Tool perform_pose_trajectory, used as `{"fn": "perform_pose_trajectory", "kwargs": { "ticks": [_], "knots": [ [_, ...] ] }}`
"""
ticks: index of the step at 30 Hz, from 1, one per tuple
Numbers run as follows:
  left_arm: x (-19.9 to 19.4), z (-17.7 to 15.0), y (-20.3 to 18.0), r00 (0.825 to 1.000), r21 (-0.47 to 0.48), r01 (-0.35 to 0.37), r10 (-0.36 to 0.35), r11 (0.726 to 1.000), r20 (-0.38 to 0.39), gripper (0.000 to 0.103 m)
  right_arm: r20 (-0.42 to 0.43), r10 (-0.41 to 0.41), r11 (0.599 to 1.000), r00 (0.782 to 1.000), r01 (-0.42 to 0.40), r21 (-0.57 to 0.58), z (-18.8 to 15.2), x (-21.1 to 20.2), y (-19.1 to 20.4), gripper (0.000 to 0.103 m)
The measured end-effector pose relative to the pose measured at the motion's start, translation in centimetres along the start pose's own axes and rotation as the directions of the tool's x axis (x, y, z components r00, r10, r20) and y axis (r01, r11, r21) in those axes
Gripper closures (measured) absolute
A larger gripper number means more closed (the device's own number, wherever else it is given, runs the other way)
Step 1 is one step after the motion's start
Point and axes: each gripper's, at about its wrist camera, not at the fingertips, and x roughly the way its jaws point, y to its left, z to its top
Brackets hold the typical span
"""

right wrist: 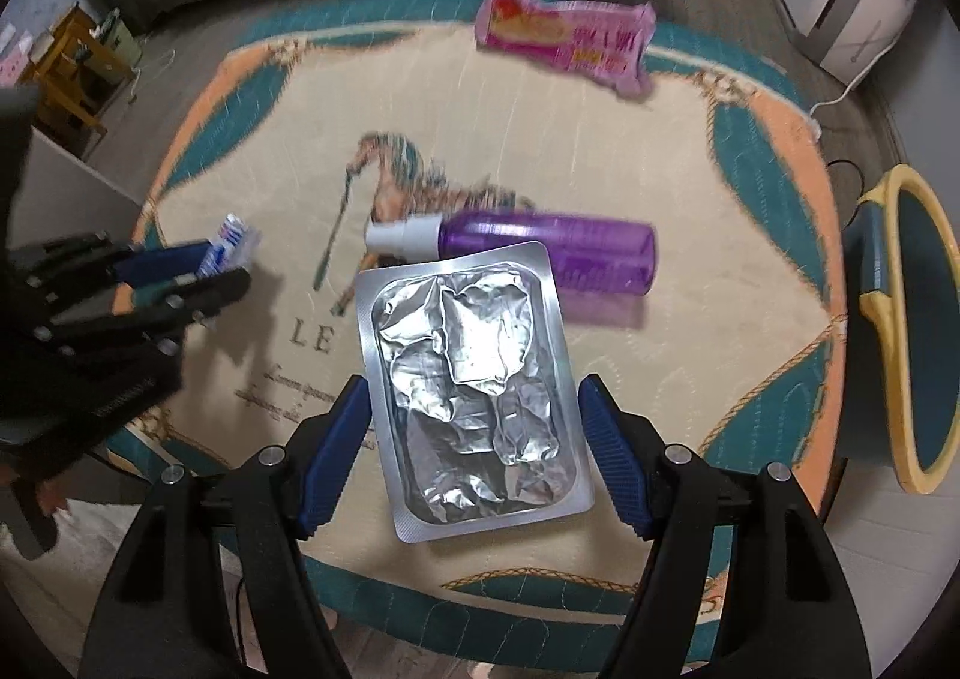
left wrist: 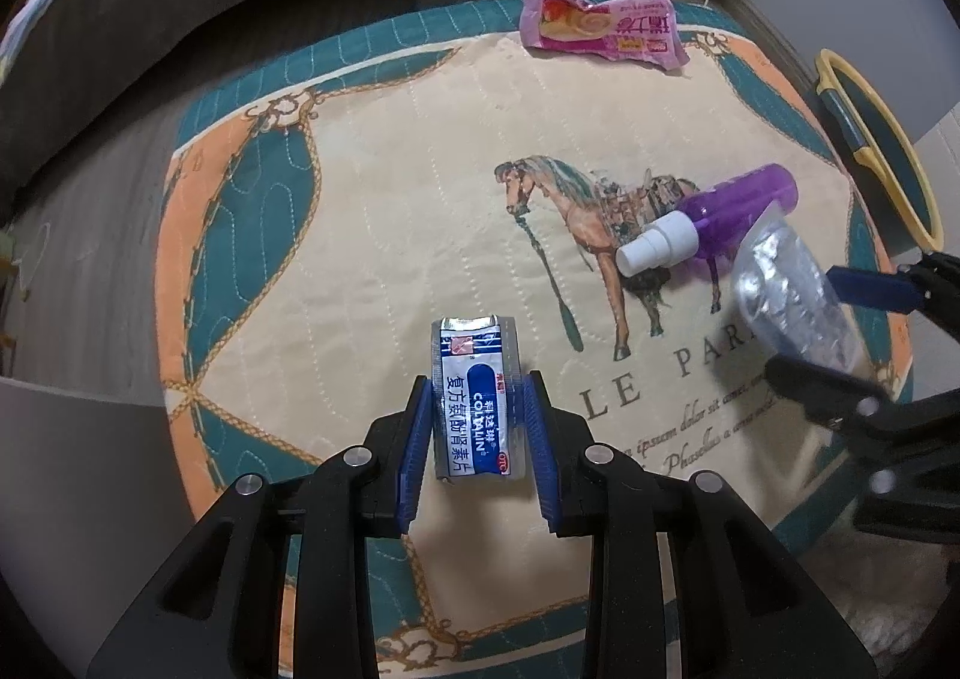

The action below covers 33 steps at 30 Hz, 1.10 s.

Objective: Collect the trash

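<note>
Two grippers (left wrist: 477,397) (right wrist: 474,409) hold one blister pack (left wrist: 477,403) (right wrist: 471,388) each.

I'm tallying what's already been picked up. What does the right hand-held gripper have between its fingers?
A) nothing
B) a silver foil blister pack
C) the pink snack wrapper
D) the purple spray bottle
B: in the right wrist view the silver foil blister pack sits between the fingers of the right hand-held gripper, while the purple spray bottle and pink snack wrapper lie on the mat.

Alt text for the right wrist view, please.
The right gripper holds an emptied silver blister pack above a horse-print mat. A purple spray bottle and pink wrapper lie beyond; a teal bin stands at right.
</note>
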Motion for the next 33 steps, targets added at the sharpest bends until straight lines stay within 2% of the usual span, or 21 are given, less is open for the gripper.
{"fn": "perform_pose_trajectory", "kwargs": {
  "ticks": [9, 15, 18, 22, 30, 33],
  "knots": [
    [-2.4, 0.8, -0.4, 0.996, 0.018, 0.001, -0.002, 1.000, 0.084, 0.071, 0.142, -0.052, 0.998, 0.988, 0.046, 0.048, 1.6, -7.9, -2.9, 0.033],
    [-2.9, 2.1, -1.6, 0.993, 0.024, 0.003, -0.006, 1.000, 0.119, 0.071, 0.259, -0.136, 0.990, 0.956, 0.141, -0.001, 2.6, -13.5, -5.6, 0.033],
    [-2.9, 2.4, -2.2, 0.992, 0.034, 0.000, -0.004, 0.999, 0.127, 0.071, 0.309, -0.165, 0.986, 0.937, 0.162, 0.036, 1.9, -14.5, -7.8, 0.033],
    [-2.9, 2.9, -3.4, 0.989, 0.042, 0.003, -0.009, 0.999, 0.145, 0.071, 0.235, -0.119, 0.987, 0.965, 0.088, 0.135, 1.8, -12.3, -10.7, 0.033],
    [-2.6, 4.0, -6.3, 0.986, 0.082, 0.008, -0.021, 0.997, 0.163, 0.071, 0.225, -0.155, 0.985, 0.962, 0.133, 0.112, 2.3, -11.1, -12.6, 0.033],
    [-3.0, 4.4, -7.2, 0.981, 0.097, 0.011, -0.029, 0.995, 0.190, 0.071, 0.228, -0.149, 0.985, 0.962, 0.124, 0.121, 2.4, -11.1, -13.5, 0.033]
  ]
}}
